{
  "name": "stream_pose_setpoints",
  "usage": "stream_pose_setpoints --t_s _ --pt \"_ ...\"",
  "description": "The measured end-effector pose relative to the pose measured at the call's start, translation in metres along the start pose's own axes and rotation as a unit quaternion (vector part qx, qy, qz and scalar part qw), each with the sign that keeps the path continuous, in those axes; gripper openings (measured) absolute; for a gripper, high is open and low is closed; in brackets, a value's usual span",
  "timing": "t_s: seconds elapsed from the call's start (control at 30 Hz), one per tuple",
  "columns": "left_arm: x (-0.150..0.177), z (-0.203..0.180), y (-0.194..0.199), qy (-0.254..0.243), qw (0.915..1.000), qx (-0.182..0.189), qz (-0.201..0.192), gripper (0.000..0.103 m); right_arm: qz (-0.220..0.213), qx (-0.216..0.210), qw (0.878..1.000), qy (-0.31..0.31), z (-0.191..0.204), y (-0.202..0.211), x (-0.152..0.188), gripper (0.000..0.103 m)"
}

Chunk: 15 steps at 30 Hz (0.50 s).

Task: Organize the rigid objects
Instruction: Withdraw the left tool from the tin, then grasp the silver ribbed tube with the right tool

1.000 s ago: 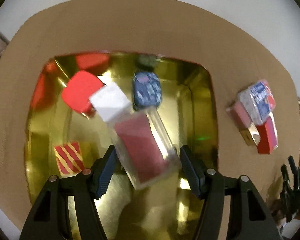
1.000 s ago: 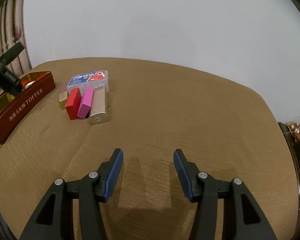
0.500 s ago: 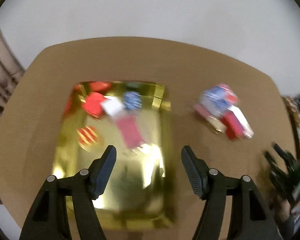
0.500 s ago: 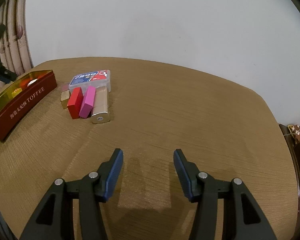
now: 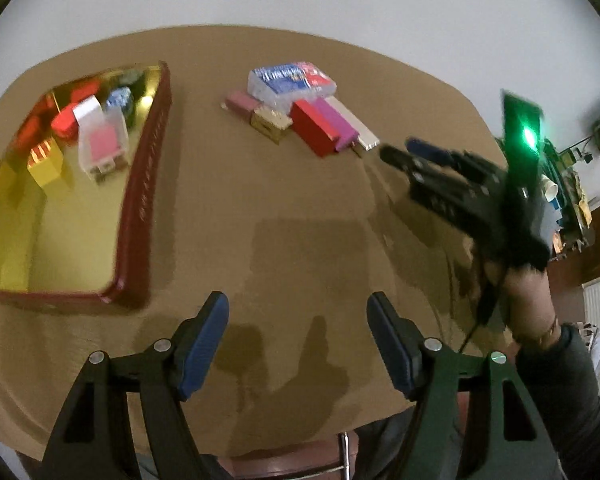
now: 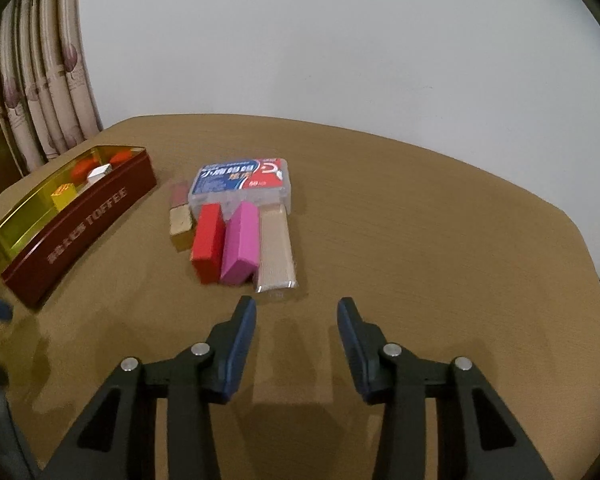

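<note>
A red toffee tin [image 5: 140,200] with a gold inside sits at the table's left and holds several small boxes, among them a clear case with a pink insert [image 5: 102,146]. It also shows in the right wrist view [image 6: 80,224]. A cluster lies mid-table: a clear blue-labelled box [image 6: 242,182], a red block [image 6: 207,242], a magenta block [image 6: 240,248], a beige clear case [image 6: 276,248] and two small boxes [image 6: 180,220]. My left gripper [image 5: 298,320] is open and empty above bare table. My right gripper [image 6: 296,316] is open and empty, just short of the beige case.
The round brown table [image 6: 440,240] ends at a white wall behind. Curtains [image 6: 40,80] hang at the far left. In the left wrist view the right gripper [image 5: 440,172] and the hand holding it reach in from the right. Cluttered furniture [image 5: 568,192] stands beyond the table.
My left gripper let go of the clear pink case in the tin, then pulled back and swung right. My right gripper moved closer to the cluster.
</note>
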<state>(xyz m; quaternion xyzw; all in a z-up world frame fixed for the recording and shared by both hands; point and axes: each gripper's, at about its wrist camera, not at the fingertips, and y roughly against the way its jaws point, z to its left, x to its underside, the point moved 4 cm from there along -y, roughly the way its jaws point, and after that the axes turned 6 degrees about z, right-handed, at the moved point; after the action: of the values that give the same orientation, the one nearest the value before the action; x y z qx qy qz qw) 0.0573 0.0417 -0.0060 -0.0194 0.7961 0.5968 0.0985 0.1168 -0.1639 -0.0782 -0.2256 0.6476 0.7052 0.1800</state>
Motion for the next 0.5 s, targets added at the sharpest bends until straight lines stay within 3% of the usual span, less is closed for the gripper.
stream_pose_setpoints --t_s 0.5 --pt "0.003 0.015 -0.003 -0.018 0.9997 -0.016 0.004 0.071 0.048 0.001 0.996 0.074 0.013 -0.041 -0.020 0.043"
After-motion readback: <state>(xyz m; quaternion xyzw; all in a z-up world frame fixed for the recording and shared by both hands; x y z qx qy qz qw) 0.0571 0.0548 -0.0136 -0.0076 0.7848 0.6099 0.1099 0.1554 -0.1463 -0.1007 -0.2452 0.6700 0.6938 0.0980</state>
